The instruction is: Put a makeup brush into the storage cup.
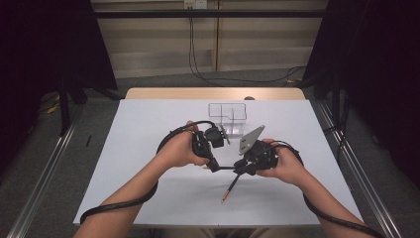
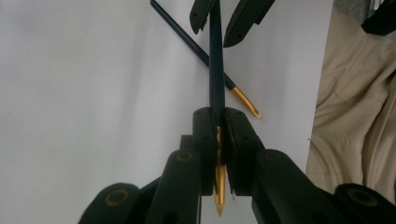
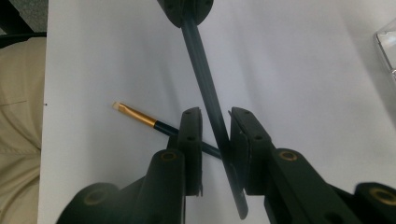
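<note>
The high view is looking down over the bench (image 1: 148, 198); both gripper views are looking closely along their jaws, sharing the brush (image 2: 216, 60) between them.

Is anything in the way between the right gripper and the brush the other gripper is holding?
Nothing visible. The held brush already passes between the right gripper jaws, which are not quite pressed on it. The left gripper is shut on its gold end. A second brush lies on the table underneath, not between them.
</note>
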### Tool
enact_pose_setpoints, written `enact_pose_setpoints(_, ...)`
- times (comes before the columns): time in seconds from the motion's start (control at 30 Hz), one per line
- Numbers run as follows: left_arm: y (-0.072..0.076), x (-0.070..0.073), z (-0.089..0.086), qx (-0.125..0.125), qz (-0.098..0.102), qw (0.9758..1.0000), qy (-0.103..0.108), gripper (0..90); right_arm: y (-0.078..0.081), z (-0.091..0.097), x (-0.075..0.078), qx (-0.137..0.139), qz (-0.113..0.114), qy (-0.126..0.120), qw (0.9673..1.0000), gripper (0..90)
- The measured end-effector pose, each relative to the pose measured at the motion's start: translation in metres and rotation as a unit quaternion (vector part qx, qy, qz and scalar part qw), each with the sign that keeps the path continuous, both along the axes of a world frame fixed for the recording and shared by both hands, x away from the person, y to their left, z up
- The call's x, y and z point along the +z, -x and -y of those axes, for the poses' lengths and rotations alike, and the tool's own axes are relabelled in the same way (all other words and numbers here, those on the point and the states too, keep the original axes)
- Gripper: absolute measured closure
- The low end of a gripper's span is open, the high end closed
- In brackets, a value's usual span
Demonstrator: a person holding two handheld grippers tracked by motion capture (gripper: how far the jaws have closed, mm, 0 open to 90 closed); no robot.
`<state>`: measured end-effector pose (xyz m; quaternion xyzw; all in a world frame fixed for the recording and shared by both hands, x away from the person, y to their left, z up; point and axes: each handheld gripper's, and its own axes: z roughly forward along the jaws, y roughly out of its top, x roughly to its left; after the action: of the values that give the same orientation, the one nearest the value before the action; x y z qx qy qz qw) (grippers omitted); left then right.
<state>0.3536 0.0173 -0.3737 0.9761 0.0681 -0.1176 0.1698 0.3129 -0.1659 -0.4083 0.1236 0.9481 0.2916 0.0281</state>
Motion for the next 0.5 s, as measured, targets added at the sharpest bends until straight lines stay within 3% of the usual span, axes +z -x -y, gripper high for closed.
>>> enact_pose_setpoints(0.3,-0.002,0.0037,-0.0002,-0.006,-0.009,0.9999,0.007,83.9,-0.0003,-0.0049,-0.0022,0.016,0.005,0.013,0.9998,80.7)
enact_pose_setpoints(0.4,-0.0044,0.0036,-0.0035,-0.009,-0.011,0.9992,0.037,83.7,0.0013,-0.0057,-0.003,0.028,0.005,0.022,0.9994,83.0)
enact_pose_setpoints(0.5,-0.0048,0.0046,-0.0039,-0.009,-0.013,0.9993,0.035,82.6,0.0035,-0.0074,-0.0048,0.036,-0.001,0.021,0.9991,84.4)
